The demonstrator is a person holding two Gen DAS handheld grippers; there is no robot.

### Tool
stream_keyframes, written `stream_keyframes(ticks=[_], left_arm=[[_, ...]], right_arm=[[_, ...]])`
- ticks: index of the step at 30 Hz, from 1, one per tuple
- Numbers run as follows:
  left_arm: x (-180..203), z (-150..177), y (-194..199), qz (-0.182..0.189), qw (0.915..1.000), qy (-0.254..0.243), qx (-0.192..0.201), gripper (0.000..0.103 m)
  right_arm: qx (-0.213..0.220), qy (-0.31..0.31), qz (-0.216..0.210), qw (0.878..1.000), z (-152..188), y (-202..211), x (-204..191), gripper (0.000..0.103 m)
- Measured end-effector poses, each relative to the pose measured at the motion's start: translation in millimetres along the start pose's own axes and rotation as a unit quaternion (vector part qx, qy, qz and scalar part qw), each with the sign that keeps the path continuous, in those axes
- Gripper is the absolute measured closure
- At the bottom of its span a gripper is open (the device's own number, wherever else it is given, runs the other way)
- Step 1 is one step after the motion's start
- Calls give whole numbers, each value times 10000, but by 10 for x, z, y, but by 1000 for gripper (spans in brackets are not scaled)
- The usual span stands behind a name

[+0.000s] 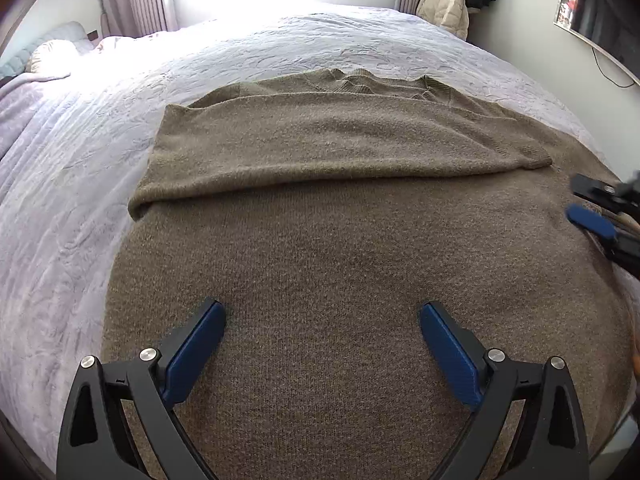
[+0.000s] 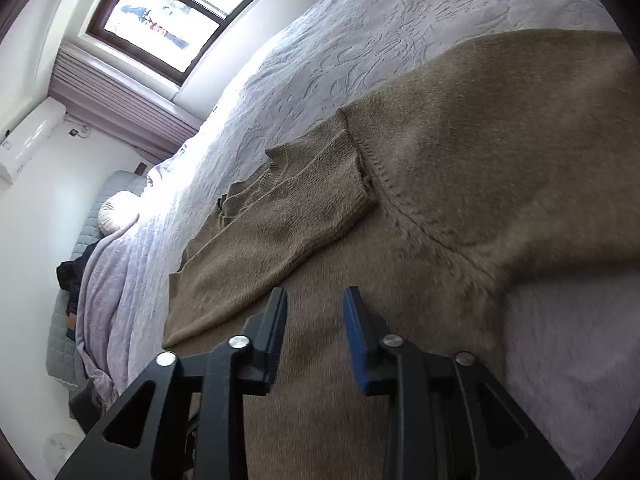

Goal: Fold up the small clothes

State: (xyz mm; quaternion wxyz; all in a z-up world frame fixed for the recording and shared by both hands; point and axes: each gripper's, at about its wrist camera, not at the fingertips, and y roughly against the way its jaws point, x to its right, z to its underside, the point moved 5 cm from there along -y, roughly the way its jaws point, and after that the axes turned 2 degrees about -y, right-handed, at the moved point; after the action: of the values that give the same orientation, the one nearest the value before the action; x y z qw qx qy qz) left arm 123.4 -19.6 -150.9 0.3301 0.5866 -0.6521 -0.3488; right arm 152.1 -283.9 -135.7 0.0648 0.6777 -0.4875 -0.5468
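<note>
brown sweater (image 1: 320, 240) cut off below

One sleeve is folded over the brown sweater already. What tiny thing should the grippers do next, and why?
Probably the right gripper should reach for the other sleeve and pinch it. That sleeve lies spread out to the side on the bedspread, while the folded sleeve already crosses the sweater. Both grippers are open and hold nothing.

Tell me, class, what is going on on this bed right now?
A person with a two-finger gripper in each hand is folding a brown knitted sweater spread on a bed with a pale quilt. One sleeve already lies folded across the body. The left gripper is wide open above the fabric, holding nothing. The right gripper is partly open over the sweater's other side, also empty.
</note>
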Motion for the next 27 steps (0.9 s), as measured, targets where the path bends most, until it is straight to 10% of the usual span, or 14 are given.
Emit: stream_keyframes(ticks=[3, 16, 27], left_arm=[[9, 11, -27, -31, 10000, -54, -71, 1], [142, 13, 65, -288, 9995, 11, -160, 1], [978, -207, 246, 251, 9985, -475, -41, 1]], right_arm=[[81, -20, -6, 10000, 163, 231, 51, 41], [896, -416, 260, 9948, 234, 1211, 679, 41], [2333, -2123, 558, 9473, -299, 2094, 1820, 41]])
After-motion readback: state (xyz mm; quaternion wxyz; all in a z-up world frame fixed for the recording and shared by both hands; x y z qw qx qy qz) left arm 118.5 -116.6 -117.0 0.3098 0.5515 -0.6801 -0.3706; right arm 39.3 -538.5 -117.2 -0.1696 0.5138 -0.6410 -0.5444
